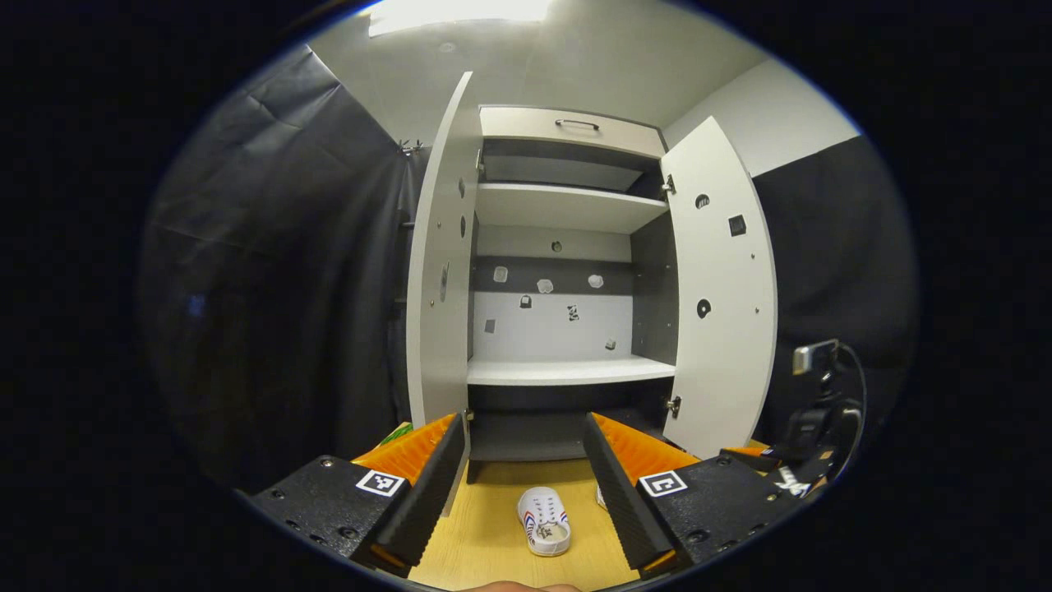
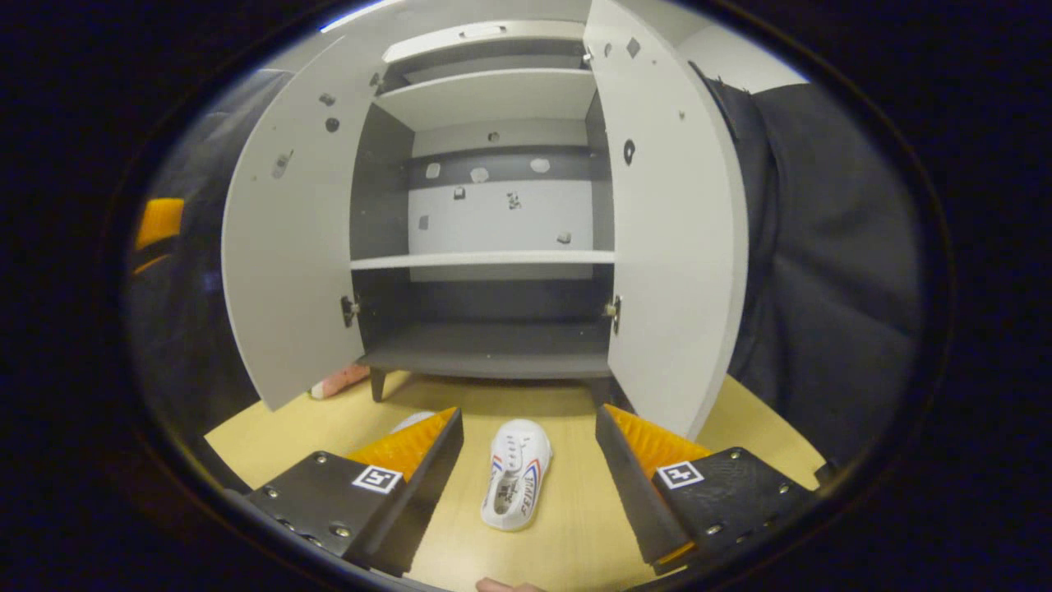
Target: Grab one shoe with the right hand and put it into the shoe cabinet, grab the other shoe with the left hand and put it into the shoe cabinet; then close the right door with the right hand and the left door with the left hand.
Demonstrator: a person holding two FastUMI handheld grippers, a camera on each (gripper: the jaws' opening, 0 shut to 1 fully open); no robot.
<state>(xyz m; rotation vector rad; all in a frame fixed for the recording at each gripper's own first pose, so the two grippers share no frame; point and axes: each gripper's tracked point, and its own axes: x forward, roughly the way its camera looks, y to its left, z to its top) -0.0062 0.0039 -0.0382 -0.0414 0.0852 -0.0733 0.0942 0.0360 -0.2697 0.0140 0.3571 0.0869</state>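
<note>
A light wooden floor (image 2: 567,534) runs under everything, also seen in the left gripper view (image 1: 485,526). Black cloth (image 1: 271,271) hangs on both sides, with a pale wall (image 1: 772,115) and a ceiling (image 1: 575,49) above. A small camera on a stand (image 1: 818,395) sits at the right. A pinkish object (image 2: 339,381) lies on the floor; I cannot tell what it is.

Matt white cabinet doors (image 2: 288,247), pale wood-look floor (image 2: 575,526), canvas shoe (image 2: 516,473).
</note>
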